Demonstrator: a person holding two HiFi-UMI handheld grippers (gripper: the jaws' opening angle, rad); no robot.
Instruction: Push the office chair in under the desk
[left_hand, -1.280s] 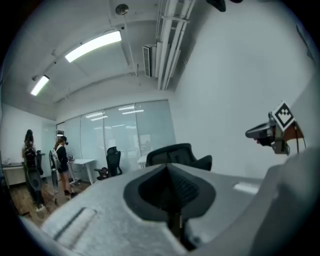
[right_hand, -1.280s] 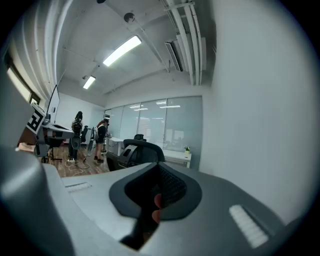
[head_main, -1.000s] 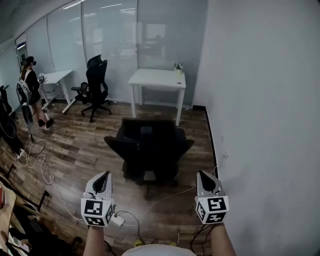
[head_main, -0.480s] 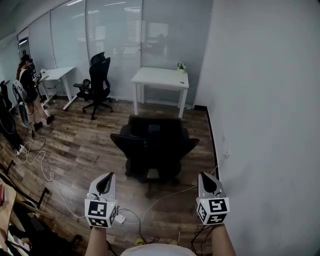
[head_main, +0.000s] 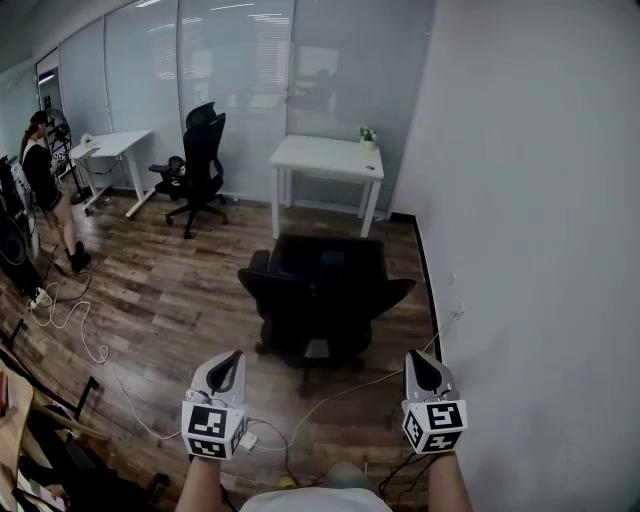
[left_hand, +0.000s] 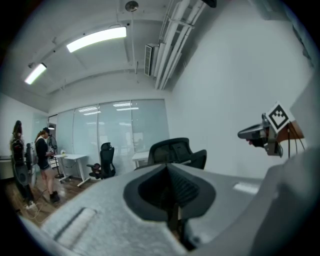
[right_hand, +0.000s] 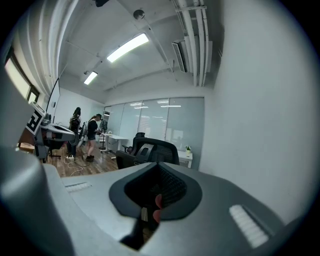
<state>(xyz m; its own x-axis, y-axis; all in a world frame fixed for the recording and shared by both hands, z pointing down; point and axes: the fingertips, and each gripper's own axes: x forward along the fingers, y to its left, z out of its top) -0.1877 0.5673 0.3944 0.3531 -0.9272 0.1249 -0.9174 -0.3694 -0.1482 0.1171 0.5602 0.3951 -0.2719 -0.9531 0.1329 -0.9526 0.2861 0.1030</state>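
You are bringing your left gripper (head_main: 230, 362) and right gripper (head_main: 417, 360), both closed and empty, closer to the black office chair (head_main: 325, 300) facing the white desk (head_main: 325, 160).

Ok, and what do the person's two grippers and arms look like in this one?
The left gripper and right gripper are pale grey tapering shells with dark ribbed jaw linings. Each carries a white cube printed with black square markers: left cube, right cube. The forearms behind them show no sleeves.
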